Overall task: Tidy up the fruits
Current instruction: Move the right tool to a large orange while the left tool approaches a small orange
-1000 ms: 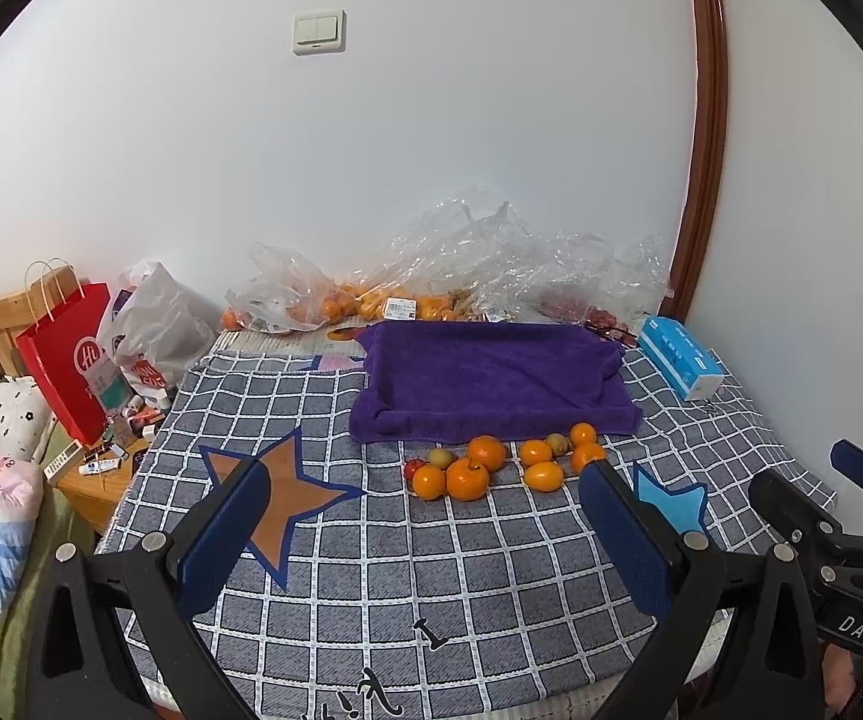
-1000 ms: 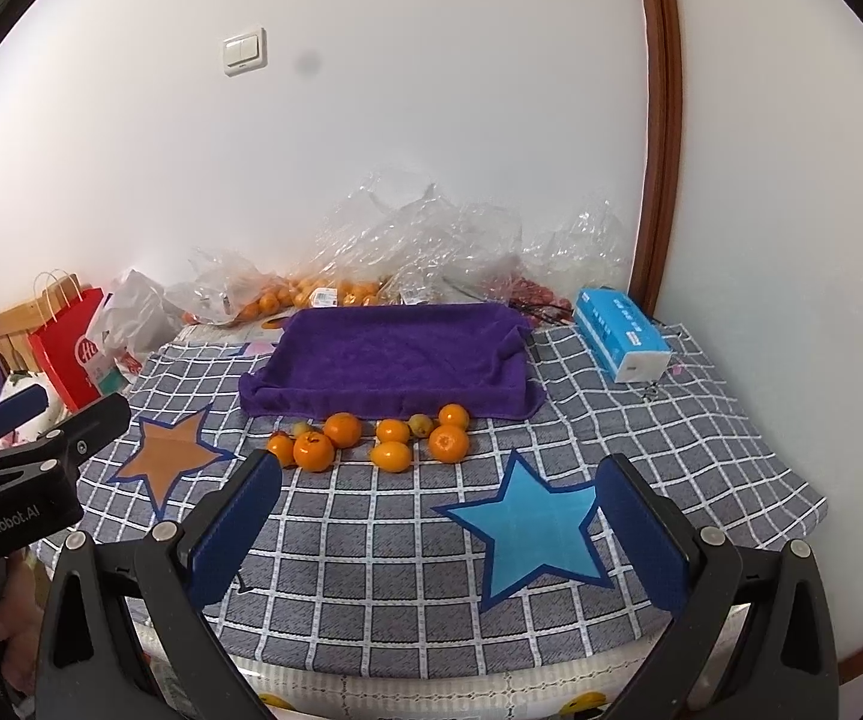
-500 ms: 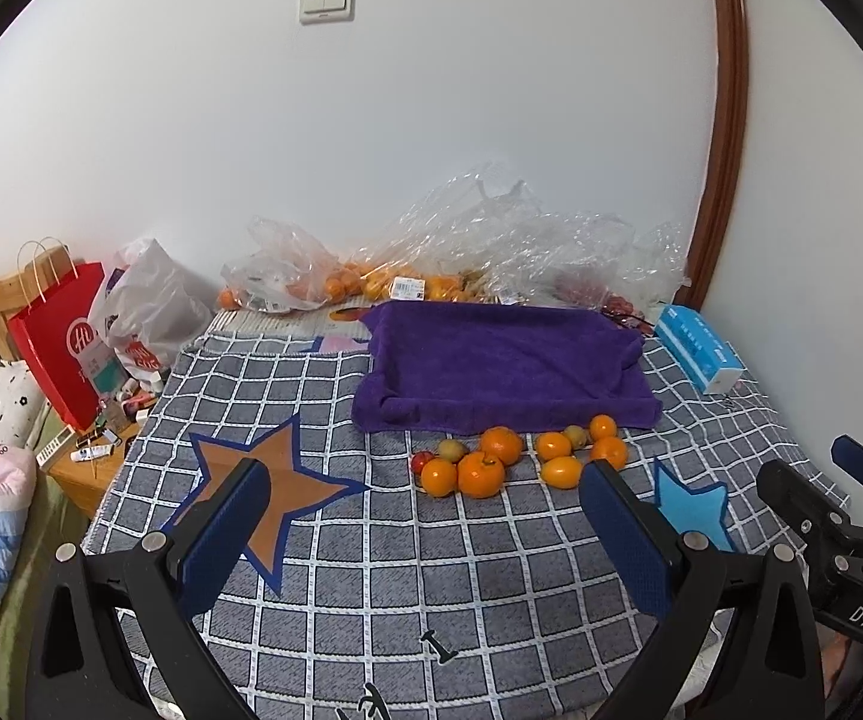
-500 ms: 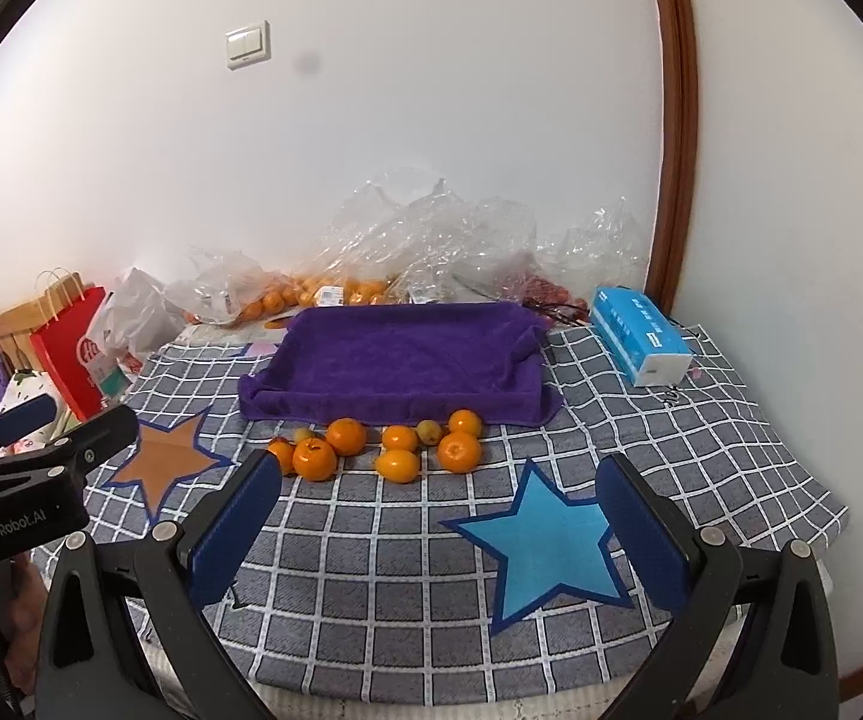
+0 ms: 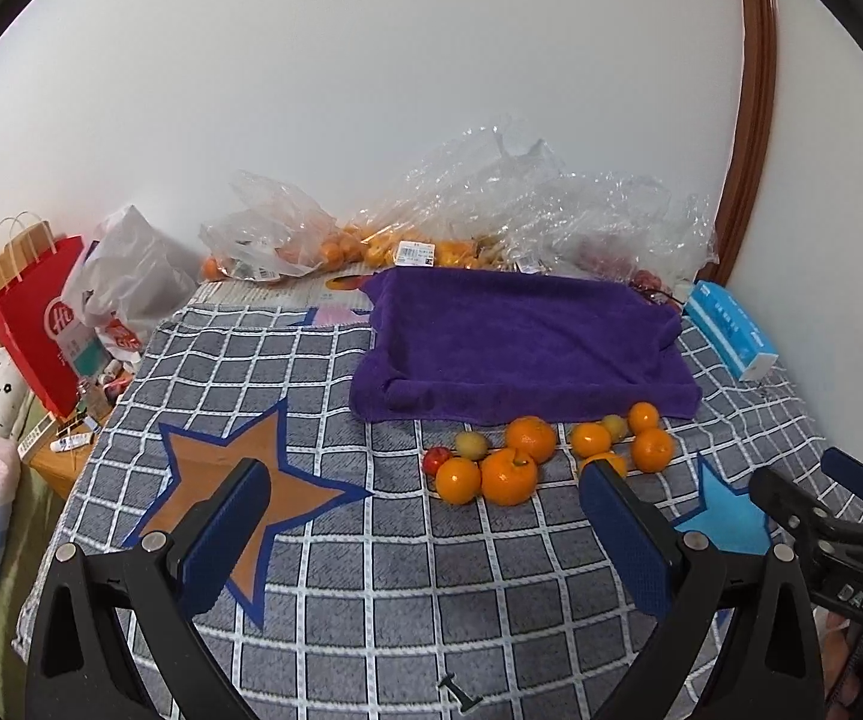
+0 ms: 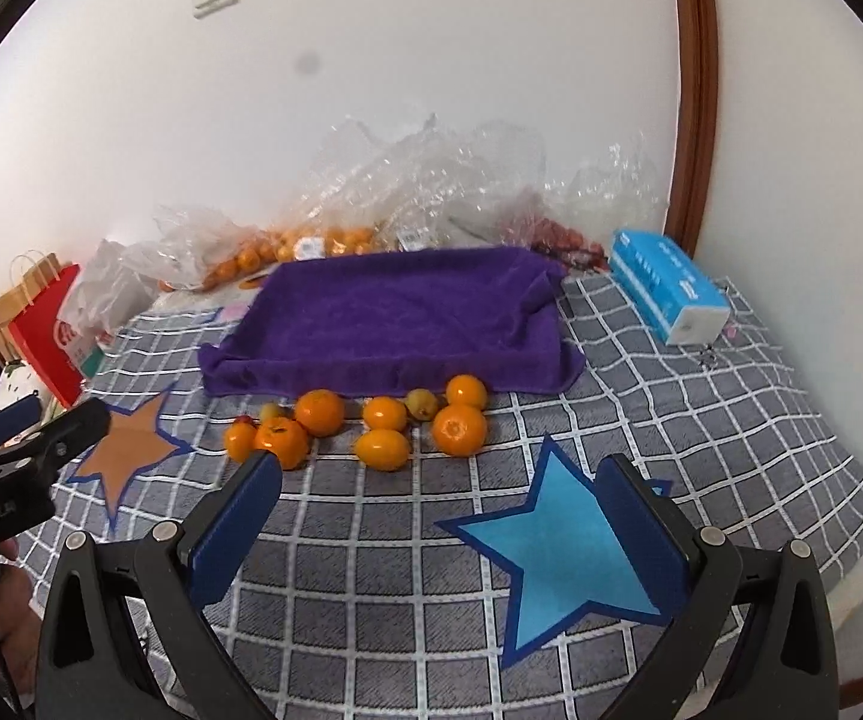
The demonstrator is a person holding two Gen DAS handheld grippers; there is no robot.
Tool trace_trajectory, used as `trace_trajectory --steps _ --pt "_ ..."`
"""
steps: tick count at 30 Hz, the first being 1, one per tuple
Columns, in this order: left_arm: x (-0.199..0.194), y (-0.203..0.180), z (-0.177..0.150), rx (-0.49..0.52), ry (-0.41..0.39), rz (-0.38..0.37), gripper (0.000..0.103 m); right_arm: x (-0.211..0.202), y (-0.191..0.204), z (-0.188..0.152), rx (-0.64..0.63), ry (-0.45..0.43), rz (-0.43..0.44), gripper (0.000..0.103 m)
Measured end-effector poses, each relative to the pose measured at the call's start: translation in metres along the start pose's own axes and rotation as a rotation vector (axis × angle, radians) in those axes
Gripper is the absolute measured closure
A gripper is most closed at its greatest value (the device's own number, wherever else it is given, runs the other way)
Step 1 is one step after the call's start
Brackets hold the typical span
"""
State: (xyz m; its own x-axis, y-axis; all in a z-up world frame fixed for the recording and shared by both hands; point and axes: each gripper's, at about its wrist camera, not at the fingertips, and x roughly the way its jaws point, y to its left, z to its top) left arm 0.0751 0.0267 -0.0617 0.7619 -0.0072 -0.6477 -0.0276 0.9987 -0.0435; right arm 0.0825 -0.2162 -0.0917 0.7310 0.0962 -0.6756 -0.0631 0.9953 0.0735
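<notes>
A cluster of oranges (image 5: 508, 476) with small yellow-green fruits and one small red fruit (image 5: 436, 459) lies on the checked cloth in front of a purple towel (image 5: 521, 336). The cluster also shows in the right wrist view (image 6: 381, 449), before the towel (image 6: 395, 318). My left gripper (image 5: 425, 534) is open and empty, just short of the fruits. My right gripper (image 6: 440, 528) is open and empty, also just short of them, above a blue star patch (image 6: 563, 552).
Clear plastic bags with more oranges (image 5: 371, 240) lie against the wall behind the towel. A blue tissue pack (image 5: 731, 330) sits at the right. A red paper bag (image 5: 41, 318) and a white bag stand off the left edge. An orange star patch (image 5: 227, 480) marks the cloth.
Both grippers have moved forward toward the fruits, which now look larger and nearer. Both stay open. The fruits have not moved.
</notes>
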Motion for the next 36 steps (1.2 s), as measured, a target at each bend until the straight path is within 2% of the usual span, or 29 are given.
trace_trajectory --steps 3,8,12,19,25,27,30,34,36 --pt "0.017 -0.002 0.001 0.012 0.043 0.001 0.000 0.021 -0.004 0.000 0.006 0.043 -0.013 0.003" --pt "0.043 0.000 -0.002 0.019 0.080 0.009 0.000 0.054 -0.011 -0.003 0.032 0.113 0.013 0.006" --pt "0.062 0.004 -0.007 0.035 0.106 -0.002 0.000 0.071 -0.007 -0.004 0.004 0.113 -0.009 0.006" --pt "0.095 0.021 -0.015 -0.016 0.161 -0.034 0.001 0.099 0.003 -0.004 -0.076 0.131 -0.048 0.006" --pt "0.111 0.031 -0.019 -0.026 0.186 -0.044 0.003 0.122 -0.006 -0.002 -0.034 0.152 -0.034 0.022" --pt "0.114 0.034 -0.019 -0.035 0.188 -0.056 0.003 0.130 -0.010 -0.002 -0.019 0.166 -0.023 0.033" --pt "0.117 0.037 -0.019 -0.037 0.192 -0.079 0.004 0.142 -0.013 -0.001 -0.002 0.185 -0.012 0.043" --pt "0.121 0.036 -0.021 -0.025 0.203 -0.081 0.009 0.153 -0.012 -0.001 -0.005 0.187 0.006 0.047" --pt "0.123 0.035 -0.022 -0.031 0.216 -0.108 0.011 0.161 -0.010 -0.002 -0.014 0.193 0.010 0.048"
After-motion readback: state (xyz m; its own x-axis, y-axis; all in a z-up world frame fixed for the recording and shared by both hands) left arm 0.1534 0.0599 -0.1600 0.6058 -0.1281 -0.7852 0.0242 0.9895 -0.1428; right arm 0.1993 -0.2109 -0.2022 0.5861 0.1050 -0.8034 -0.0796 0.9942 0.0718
